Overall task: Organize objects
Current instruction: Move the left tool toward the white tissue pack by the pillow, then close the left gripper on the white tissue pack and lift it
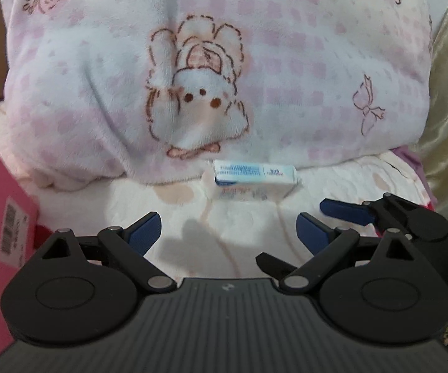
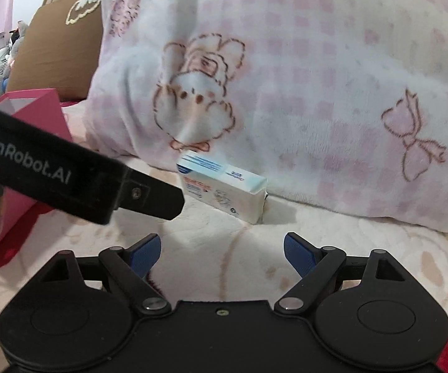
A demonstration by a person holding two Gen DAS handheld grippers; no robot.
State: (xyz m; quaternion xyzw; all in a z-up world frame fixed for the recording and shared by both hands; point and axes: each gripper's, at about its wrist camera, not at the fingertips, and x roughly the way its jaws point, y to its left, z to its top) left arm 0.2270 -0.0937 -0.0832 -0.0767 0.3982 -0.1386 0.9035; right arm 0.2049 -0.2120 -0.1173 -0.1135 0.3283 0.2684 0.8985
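Left wrist view: the left tool (image 1: pixel 228 231) hangs over a bed (image 1: pixel 249 233) covered in a cream, patterned blanket, its two blue-padded fingers (image 1: pixel 144 233) spread wide with nothing between them. Straight ahead, well clear of the fingertips, one small white and blue box (image 1: pixel 255 177) lies on the blanket, its far long side right up against the foot of one big plush pillow (image 1: pixel 224 62) printed with pink checks, a bunny and bows. One pink box (image 1: pixel 0 217) with a barcode label stands at the left edge. At the right, the right tool (image 1: pixel 348 211) pokes in beside the left one, one of its blue pads showing.

Right wrist view: the right tool (image 2: pixel 222 255) is also spread open and empty above the blanket. The same white and blue box (image 2: pixel 224 186) lies ahead, slightly left of centre, against the pillow (image 2: pixel 317 77). The black body of the left tool (image 2: pixel 77 174) crosses the left side, its tip just short of the small box. The pink box (image 2: pixel 34 115) stands open behind it, and one brown cushion (image 2: pixel 59 49) sits further back.
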